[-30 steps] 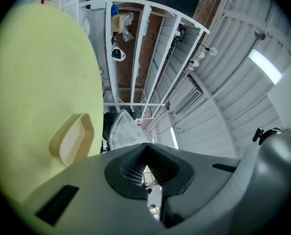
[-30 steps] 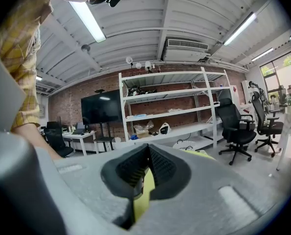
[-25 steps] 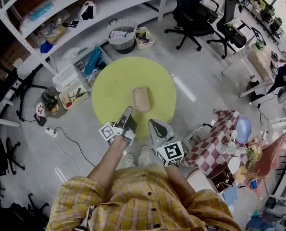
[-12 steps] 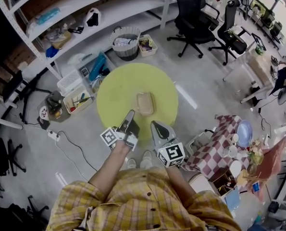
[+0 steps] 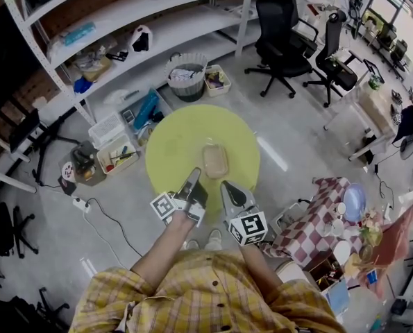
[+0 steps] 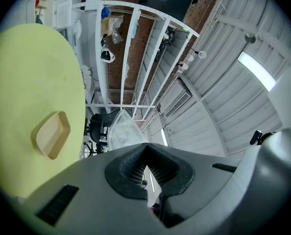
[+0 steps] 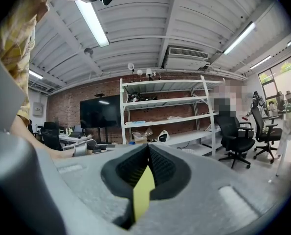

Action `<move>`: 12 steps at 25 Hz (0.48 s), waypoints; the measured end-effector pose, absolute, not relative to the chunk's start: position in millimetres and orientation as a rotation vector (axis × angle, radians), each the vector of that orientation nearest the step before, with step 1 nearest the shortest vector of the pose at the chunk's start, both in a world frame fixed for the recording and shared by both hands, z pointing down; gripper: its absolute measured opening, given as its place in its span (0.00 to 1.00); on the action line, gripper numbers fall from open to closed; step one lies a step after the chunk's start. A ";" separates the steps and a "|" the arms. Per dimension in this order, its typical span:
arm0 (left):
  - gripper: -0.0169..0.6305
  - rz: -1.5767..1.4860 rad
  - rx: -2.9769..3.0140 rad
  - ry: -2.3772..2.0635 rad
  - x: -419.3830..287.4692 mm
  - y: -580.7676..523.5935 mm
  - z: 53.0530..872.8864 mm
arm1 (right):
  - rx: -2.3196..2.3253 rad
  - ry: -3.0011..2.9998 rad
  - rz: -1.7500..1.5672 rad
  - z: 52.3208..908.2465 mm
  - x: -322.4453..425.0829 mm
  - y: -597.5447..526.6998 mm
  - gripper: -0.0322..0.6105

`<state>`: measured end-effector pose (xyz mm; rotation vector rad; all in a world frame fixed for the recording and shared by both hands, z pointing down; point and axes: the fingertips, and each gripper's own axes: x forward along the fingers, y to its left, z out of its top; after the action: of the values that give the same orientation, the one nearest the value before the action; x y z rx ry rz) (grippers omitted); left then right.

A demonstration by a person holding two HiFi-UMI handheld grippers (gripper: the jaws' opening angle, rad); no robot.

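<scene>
Lime yellow is seen on the round table (image 5: 178,137), pale beige on the tray (image 5: 215,161); the left gripper (image 5: 195,174) and right gripper (image 5: 225,185) are finished grey, the shirt (image 5: 206,300) checked yellow.

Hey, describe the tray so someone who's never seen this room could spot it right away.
Start at the round yellow-green table in front of the white shelves. The tray lies near its middle, the only thing on it. It is a shallow, empty beige rectangle with rounded corners, unlike the tall round basket on the floor behind.
</scene>
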<state>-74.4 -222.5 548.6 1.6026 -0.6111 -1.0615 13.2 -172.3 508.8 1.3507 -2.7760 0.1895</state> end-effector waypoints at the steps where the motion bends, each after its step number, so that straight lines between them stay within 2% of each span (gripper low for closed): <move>1: 0.03 -1.062 1.602 -0.610 -74.2 -222.0 546.4 | 1.353 -2.778 0.189 508.1 13.0 -172.6 0.05; 12: 0.03 -1.086 1.603 -0.607 -73.4 -217.8 521.7 | 1.354 -2.825 0.192 494.7 10.8 -173.2 0.05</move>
<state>-73.4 -217.8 521.7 1.6031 -0.6067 -1.0863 10.8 -173.2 494.7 1.3540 -2.8253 0.1915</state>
